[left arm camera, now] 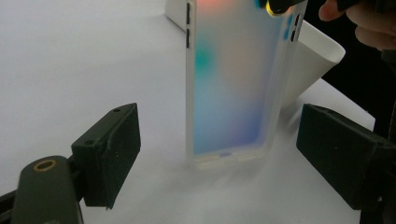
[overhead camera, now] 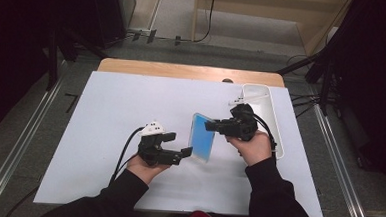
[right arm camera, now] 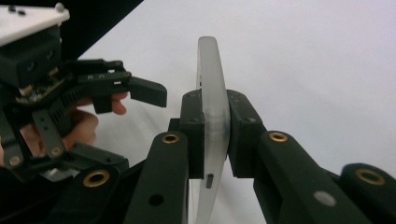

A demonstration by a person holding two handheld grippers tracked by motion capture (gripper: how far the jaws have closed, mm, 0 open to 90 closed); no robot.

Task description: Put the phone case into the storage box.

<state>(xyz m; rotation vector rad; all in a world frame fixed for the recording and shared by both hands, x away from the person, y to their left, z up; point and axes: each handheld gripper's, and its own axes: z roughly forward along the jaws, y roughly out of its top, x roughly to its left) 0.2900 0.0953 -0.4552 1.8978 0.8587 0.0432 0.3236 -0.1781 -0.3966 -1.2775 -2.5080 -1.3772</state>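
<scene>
A frosted, translucent phone case (overhead camera: 202, 137) stands upright on its short end on the white sheet (overhead camera: 131, 110) and looks blue from above. My right gripper (overhead camera: 215, 125) is shut on its upper edge; in the right gripper view the pads (right arm camera: 192, 135) press both faces of the case (right arm camera: 212, 93). My left gripper (overhead camera: 179, 144) is open just left of the case's lower end. In the left gripper view its jaws stand wide apart on either side of the case (left arm camera: 233, 84) without touching it. One of the left gripper's fingers (right arm camera: 147, 91) shows beside the case.
A white oblong tray (overhead camera: 268, 110) lies at the right edge of the sheet, right behind the case (left arm camera: 317, 56). The wooden table edge (overhead camera: 183, 70) runs along the far side. Dark stands and cables flank the table.
</scene>
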